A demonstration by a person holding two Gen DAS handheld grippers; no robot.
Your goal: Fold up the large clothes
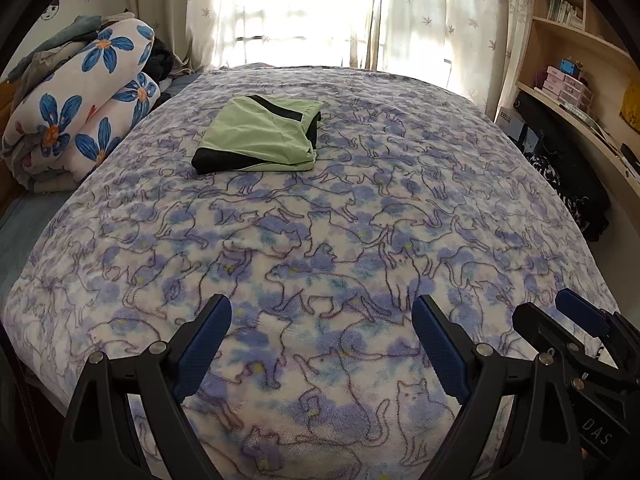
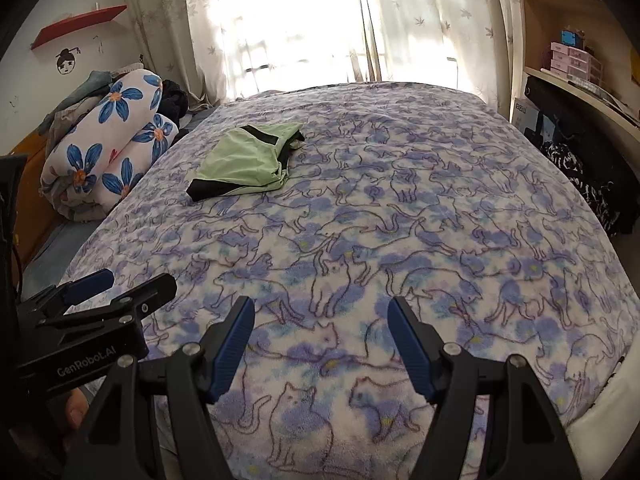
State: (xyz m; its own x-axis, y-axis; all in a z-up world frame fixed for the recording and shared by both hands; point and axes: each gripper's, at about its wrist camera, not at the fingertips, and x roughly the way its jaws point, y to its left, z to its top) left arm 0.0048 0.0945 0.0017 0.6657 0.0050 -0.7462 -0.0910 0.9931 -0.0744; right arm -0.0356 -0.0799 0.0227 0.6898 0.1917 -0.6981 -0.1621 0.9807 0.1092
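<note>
A light green garment with black trim (image 1: pixel 260 136) (image 2: pixel 246 162) lies folded into a flat rectangle on the far left part of the bed. My left gripper (image 1: pixel 322 312) hovers open over the near end of the bed, nothing between its blue pads. My right gripper (image 2: pixel 321 314) is open too, with only blanket showing between its fingers. Both grippers are well short of the garment. The right gripper (image 1: pixel 560 312) shows at the right edge of the left wrist view; the left gripper (image 2: pixel 124 282) shows at the left edge of the right wrist view.
A fleece blanket with blue cat print (image 1: pixel 360 220) (image 2: pixel 400 220) covers the bed. A rolled quilt with blue flowers (image 1: pixel 84 108) (image 2: pixel 108 144) lies along the left side. Shelves and a desk (image 1: pixel 572 92) stand on the right, bright curtains (image 1: pixel 304 8) behind.
</note>
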